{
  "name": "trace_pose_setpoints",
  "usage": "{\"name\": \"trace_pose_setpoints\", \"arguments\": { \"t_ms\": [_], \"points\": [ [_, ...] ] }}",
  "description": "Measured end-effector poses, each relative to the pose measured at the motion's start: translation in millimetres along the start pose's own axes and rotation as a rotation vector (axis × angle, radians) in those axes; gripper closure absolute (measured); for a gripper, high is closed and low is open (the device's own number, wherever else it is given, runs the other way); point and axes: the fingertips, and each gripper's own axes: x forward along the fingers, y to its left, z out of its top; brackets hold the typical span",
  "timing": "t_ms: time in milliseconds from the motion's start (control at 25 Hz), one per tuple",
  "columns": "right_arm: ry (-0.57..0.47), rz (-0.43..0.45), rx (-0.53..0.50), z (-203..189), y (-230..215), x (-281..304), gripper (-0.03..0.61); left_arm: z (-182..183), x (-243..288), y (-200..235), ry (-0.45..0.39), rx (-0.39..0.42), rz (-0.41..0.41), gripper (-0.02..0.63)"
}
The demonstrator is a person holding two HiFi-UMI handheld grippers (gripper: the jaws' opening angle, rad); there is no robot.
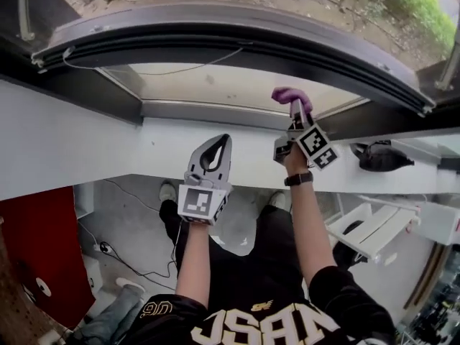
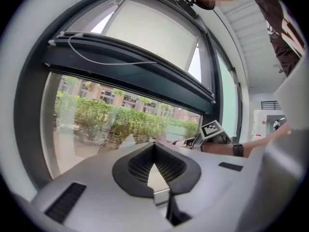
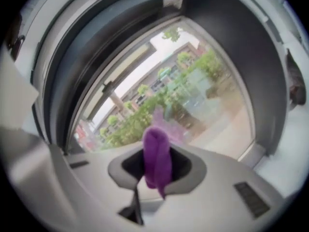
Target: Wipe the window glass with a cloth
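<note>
White window ledge (image 1: 86, 142) spans the view, with a black object (image 1: 384, 157) lying on its right end. The grey floor (image 1: 136, 221) below carries a black cable (image 1: 118, 254).

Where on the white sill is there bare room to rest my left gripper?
The white sill is bare from the left gripper out to the picture's left edge, and between the two grippers. Crowded to the right: the right gripper with the purple cloth, then a black object.

Bunched purple cloth (image 3: 157, 161) close to window glass (image 3: 207, 105)
</note>
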Motion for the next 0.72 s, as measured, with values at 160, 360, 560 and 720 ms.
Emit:
{"name": "trace_pose_setpoints", "arguments": {
  "t_ms": [160, 360, 560, 720],
  "points": [
    [0.216, 0.256, -0.053, -134.0, 156.5, 51.2, 0.500, 17.7, -63.2, 107.0, -0.009, 0.049, 0.146, 0.604],
    [0.330, 0.504, -0.234, -257.3, 332.0, 109.0, 0.500, 36.3, -137.5, 208.6, -0.010, 0.094, 0.243, 0.604],
    [0.335, 0.516, -0.159, -320.5, 412.6, 161.7, 0.500, 45.9, -188.1, 263.8, 0.004, 0.072, 0.327, 0.604],
    [0.342, 0.428, -0.127, -296.8, 380.7, 175.3, 0.500, 41.5, -182.1, 255.1, -0.002, 0.072, 0.310, 0.604]
  ]
}}
